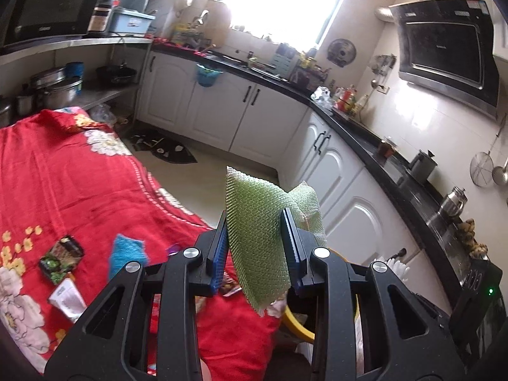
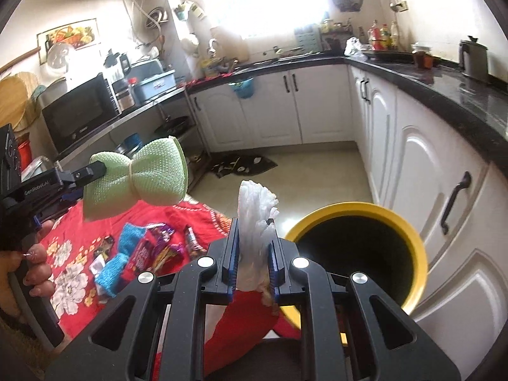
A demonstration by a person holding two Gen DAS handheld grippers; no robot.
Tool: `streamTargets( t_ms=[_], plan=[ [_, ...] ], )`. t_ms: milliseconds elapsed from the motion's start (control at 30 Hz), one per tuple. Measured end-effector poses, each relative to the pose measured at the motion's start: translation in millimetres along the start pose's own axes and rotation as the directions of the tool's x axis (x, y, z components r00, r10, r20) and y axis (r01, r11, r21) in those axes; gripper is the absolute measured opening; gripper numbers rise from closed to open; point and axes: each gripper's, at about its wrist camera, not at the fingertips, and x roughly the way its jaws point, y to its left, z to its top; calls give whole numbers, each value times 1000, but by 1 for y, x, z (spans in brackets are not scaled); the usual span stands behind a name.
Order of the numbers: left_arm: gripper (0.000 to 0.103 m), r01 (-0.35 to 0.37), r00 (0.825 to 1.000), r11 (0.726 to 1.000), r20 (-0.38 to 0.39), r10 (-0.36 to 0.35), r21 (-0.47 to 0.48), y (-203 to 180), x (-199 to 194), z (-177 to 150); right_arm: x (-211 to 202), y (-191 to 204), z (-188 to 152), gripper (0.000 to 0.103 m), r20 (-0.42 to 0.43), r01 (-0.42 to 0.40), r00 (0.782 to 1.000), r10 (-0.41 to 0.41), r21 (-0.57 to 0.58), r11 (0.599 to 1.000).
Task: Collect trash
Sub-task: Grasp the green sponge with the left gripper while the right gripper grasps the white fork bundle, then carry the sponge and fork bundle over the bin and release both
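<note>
Your left gripper (image 1: 255,250) has its blue pads clamped on a pale green mesh scrubbing sponge (image 1: 258,231), pinched at the waist so it bulges like a bow tie; from the right wrist view that sponge (image 2: 139,177) hangs in the air above the table's far left part. Your right gripper (image 2: 252,254) is squeezed nearly closed on a crumpled white plastic wrapper (image 2: 255,222), which sticks up between the pads.

Below both tools lies a table under a red floral cloth (image 2: 79,273). On it sit a blue knitted scrubber (image 2: 123,260), a cluster of snack wrappers (image 2: 158,250) just right of it, and a small candy bar (image 2: 193,238) farther right. A yellow-rimmed black bin (image 2: 358,254) stands on the floor at the table's right edge, mouth open, just right of your right gripper.

The room is a kitchen: white cabinets (image 2: 311,104) under a black countertop (image 2: 444,85) wrapping the far and right walls, a bright window (washed out), a microwave (image 2: 79,117) on a steel shelf at left, a dark mat (image 2: 244,165) on pale floor tiles, and a range hood (image 1: 444,47) on the right wall.
</note>
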Motion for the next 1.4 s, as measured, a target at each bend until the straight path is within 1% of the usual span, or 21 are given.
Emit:
streamTargets(
  t_ms=[433, 733, 1033, 1400],
  plan=[
    [25, 54, 998, 996, -29, -52, 71, -49, 22, -5, -22, -44, 5, 16, 54, 87, 994, -90, 58, 995],
    [25, 85, 995, 989, -67, -78, 117, -76, 40, -15, -28, -72, 6, 16, 86, 182, 978, -187, 71, 981],
    [25, 105, 989, 983, -122, -86, 152, -99, 67, -28, -25, -103, -1, 16, 80, 256, 961, -265, 101, 961],
    [25, 106, 979, 976, -191, -69, 188, -110, 99, -50, 1, -115, -12, 16, 31, 299, 953, -301, 71, 952]
  ],
)
